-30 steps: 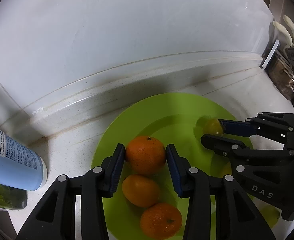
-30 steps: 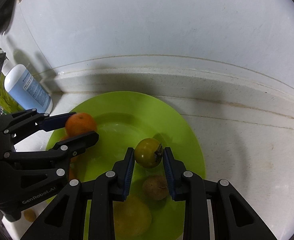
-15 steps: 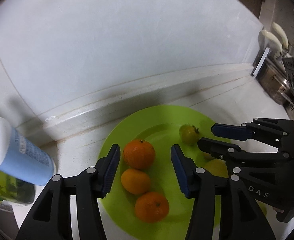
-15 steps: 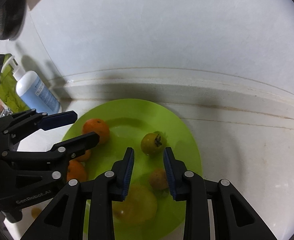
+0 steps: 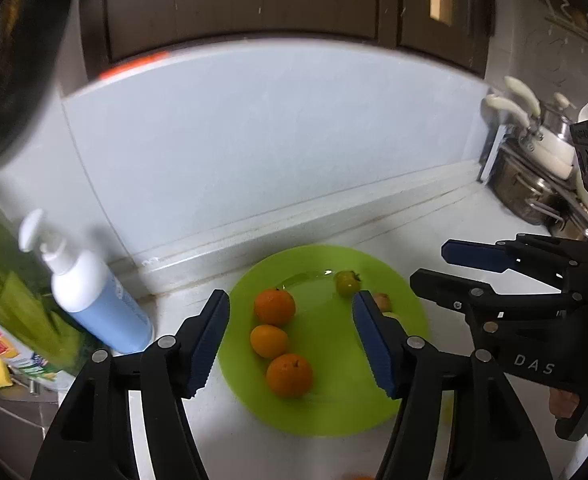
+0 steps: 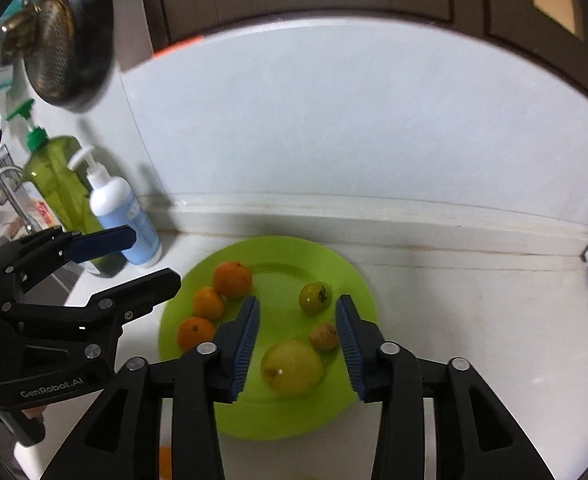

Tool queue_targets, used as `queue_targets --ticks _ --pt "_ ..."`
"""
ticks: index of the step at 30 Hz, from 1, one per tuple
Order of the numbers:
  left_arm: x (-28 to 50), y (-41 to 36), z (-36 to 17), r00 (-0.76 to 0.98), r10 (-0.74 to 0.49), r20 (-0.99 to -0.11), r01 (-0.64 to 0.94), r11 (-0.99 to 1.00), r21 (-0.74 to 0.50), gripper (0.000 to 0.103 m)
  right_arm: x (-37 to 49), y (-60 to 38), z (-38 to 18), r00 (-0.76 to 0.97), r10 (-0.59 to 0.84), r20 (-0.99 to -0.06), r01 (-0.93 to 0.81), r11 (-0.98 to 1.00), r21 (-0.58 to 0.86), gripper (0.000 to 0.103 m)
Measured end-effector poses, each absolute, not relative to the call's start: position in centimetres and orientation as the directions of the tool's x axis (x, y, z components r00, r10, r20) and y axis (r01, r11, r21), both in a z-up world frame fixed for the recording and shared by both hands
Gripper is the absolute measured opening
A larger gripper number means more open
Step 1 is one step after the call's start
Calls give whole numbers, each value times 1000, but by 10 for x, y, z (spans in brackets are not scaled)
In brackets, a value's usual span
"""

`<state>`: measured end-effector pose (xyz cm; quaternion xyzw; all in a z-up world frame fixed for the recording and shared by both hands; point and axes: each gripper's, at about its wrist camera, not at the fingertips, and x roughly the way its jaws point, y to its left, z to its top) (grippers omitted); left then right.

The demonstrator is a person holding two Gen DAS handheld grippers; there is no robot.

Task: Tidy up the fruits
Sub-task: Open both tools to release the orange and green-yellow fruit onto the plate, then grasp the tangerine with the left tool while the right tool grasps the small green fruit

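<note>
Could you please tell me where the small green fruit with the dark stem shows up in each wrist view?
Left wrist view: the green fruit lies at the far right of the green plate, just beyond the left gripper's right finger.
Right wrist view: the fruit lies between the right gripper's fingertips, untouched.
Shared landmark: the blue pump bottle.

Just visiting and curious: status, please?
Left gripper and right gripper just opened, empty. Six fruits on green plate. Nothing in the way.
</note>
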<state>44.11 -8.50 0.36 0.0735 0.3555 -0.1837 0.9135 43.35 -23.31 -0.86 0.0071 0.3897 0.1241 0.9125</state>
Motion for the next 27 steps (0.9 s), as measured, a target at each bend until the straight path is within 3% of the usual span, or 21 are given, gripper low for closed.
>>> queue_targets --ticks 3,12,27 --pt "425 -83 17 703 -288 -650 384 923 7 69 415 -236 4 694 229 -683 -212 971 111 44" --pt "369 -67 35 747 -271 -607 346 938 7 79 361 -238 30 767 174 -617 -167 984 69 63" --pt "296 -61 21 743 -276 -610 360 933 18 83 283 -238 13 751 165 -639 -133 986 98 63"
